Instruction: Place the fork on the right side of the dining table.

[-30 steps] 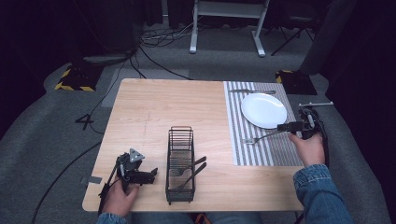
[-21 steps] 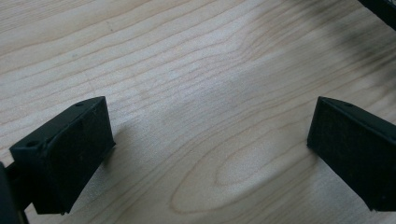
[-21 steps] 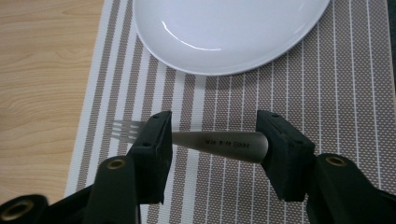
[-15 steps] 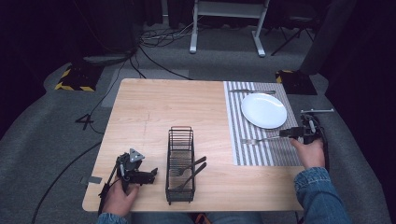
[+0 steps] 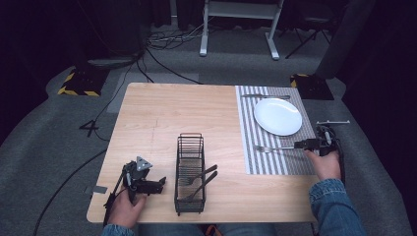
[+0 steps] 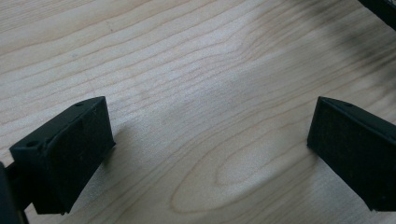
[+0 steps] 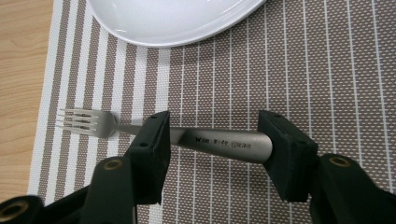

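Lowered since the earlier frame: the right gripper (image 5: 306, 144), and with it the fork (image 5: 269, 148), now flat on the striped placemat (image 5: 255, 160) just below the white plate (image 5: 278, 116) in the high view. Left gripper (image 5: 156, 184) is seen beside the wire rack (image 5: 190, 169). Left gripper view: jaws spread wide over bare table (image 6: 196, 70), nothing between. Right gripper view: fork handle (image 7: 219, 142) lies crosswise between jaws spread either side of it; contact can't be told.
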A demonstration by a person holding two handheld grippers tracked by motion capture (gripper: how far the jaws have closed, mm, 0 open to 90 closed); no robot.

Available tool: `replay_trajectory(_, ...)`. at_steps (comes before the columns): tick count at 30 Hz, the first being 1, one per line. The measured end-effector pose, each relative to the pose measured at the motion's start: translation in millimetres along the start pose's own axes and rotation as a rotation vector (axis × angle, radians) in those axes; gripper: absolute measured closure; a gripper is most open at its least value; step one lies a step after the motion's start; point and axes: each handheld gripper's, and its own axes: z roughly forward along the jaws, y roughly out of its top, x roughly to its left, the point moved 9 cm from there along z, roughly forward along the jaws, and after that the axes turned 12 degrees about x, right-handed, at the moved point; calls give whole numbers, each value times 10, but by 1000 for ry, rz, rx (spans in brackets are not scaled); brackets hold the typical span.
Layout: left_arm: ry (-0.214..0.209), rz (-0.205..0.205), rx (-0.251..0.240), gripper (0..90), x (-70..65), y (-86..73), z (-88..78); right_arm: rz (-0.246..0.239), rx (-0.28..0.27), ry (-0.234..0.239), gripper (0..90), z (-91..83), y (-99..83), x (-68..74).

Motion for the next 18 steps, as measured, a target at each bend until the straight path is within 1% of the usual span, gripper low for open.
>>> replay_trajectory(11, 1, 2, 1, 3, 1, -1, -1, 18, 7, -2, 440, 58, -20, -87)
replay_trajectory(15, 2, 2, 1, 3, 3, -1, -1, 34, 25, -3, 435, 90, -25, -112)
replay_trajectory(18, 0, 2, 1, 3, 1, -1, -1, 38, 37, -2, 436, 104, -29, -124)
